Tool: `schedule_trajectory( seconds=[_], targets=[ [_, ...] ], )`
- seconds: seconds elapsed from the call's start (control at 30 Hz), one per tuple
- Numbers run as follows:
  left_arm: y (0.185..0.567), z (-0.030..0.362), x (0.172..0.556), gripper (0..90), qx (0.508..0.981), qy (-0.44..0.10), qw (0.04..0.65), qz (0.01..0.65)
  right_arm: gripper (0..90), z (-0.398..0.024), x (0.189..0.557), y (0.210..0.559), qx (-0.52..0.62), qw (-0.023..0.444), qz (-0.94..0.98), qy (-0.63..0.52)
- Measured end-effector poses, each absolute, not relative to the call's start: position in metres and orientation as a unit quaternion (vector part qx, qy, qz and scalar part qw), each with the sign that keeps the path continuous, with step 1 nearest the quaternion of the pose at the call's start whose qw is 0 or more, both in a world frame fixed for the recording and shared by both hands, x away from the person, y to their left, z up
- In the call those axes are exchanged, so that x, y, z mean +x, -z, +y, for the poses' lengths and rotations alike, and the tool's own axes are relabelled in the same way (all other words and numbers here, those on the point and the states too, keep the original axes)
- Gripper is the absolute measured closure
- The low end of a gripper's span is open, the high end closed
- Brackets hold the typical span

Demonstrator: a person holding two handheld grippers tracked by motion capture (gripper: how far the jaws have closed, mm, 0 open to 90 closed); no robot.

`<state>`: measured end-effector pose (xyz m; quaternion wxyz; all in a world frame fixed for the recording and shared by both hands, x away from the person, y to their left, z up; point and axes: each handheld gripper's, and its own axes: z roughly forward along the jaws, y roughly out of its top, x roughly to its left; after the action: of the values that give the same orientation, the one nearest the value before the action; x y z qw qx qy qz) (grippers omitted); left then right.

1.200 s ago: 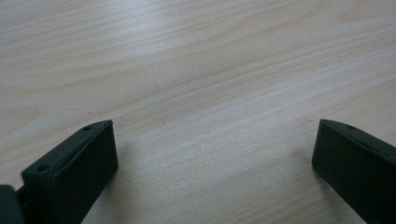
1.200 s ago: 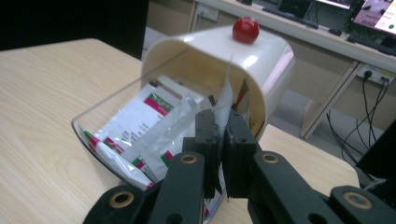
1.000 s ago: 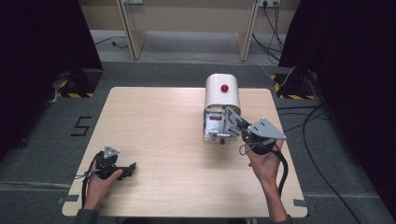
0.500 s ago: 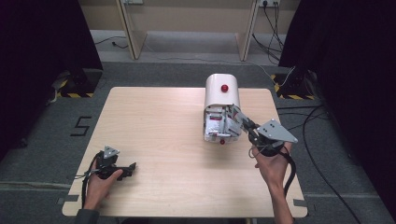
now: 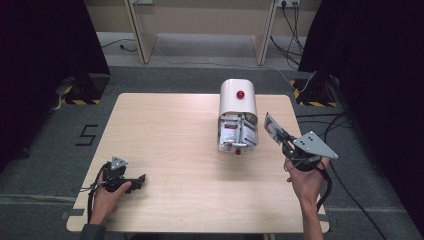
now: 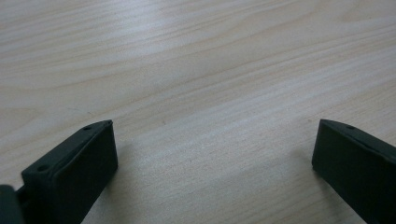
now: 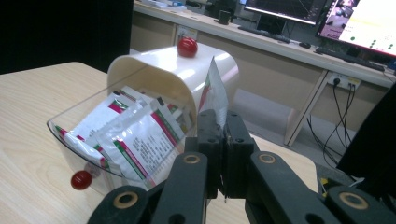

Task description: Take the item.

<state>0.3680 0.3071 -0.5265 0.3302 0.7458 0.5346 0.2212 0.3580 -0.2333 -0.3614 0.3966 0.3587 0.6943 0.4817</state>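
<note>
A white rounded box [image 5: 237, 102] with a red knob on top stands at the table's right middle. Its clear front flap [image 7: 77, 137] hangs open, and several white sachets [image 5: 235, 134] with red and green print lie in it. My right gripper [image 5: 280, 136] is just right of the box, shut on one such sachet [image 5: 272, 127]. In the right gripper view that sachet [image 7: 214, 91] stands upright, pinched between the closed jaws [image 7: 225, 140]. My left gripper [image 5: 137, 181] rests on the table near the front left, and its jaws [image 6: 212, 163] are wide open over bare wood.
The light wooden table [image 5: 165, 130] spans the high view. A small red knob [image 7: 81, 179] sits on the flap's front. Cables run over the floor to the right of the table. Desks and monitors stand behind the box in the right gripper view.
My right gripper has drawn away from the box's open front toward the right, carrying the sachet with it. The left hand has stayed where it was.
</note>
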Motion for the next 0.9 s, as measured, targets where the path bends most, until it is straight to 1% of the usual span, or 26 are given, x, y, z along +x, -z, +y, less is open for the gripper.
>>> schedule_trajectory(
  seconds=[0.13, 0.4, 0.63, 0.9],
  targets=[
    [0.527, 0.307, 0.368, 0.0, 0.746, -0.221, 0.33, 0.535, 88.2, -0.24, 0.359, 0.37, 0.373, 0.394, 0.688, -0.483],
    [0.526, 0.307, 0.368, 0.0, 0.746, -0.221, 0.33, 0.535, 88.2, -0.249, 0.356, 0.385, 0.389, 0.406, 0.672, -0.482],
    [0.527, 0.307, 0.368, 0.0, 0.746, -0.221, 0.33, 0.535, 88.2, -0.254, 0.36, 0.39, 0.39, 0.411, 0.677, -0.47],
    [0.526, 0.307, 0.368, 0.0, 0.746, -0.221, 0.33, 0.535, 88.2, -0.257, 0.367, 0.4, 0.397, 0.405, 0.68, -0.465]
  ],
)
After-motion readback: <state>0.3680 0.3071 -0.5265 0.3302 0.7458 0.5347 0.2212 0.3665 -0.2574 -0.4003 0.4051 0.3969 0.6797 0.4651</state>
